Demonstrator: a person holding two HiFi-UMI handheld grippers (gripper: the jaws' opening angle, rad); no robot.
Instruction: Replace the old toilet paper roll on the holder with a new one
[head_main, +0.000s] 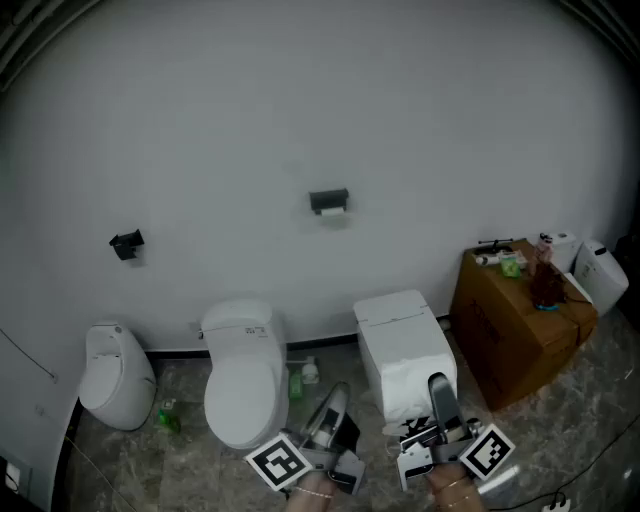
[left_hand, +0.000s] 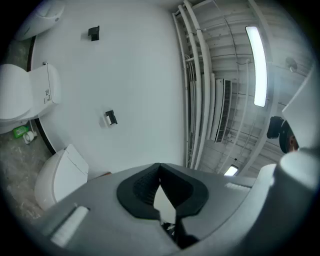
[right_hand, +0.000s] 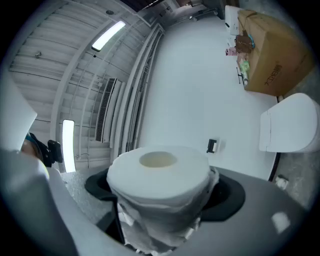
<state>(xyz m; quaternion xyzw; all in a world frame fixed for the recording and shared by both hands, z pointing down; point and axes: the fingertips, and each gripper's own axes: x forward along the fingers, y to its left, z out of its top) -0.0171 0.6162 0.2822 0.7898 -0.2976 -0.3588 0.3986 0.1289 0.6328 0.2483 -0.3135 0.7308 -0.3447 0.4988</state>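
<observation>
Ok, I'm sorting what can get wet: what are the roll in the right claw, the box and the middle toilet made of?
The roll is soft matte white paper: loose crumpled layers, pale core hole. The box looks like matte brown cardboard, edges folded. The middle toilet is probably glazed ceramic: white, smooth.

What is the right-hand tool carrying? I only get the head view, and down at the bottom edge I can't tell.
Observer: The right gripper is clamped on a full toilet paper roll, with the core hole facing its camera.
Visitor: And the left one?
Observer: The left gripper is shut with nothing between its jaws.
Visitor: Anything overhead?
Observer: Yes, a lit strip light on the ceiling, beside white pipes.
</observation>
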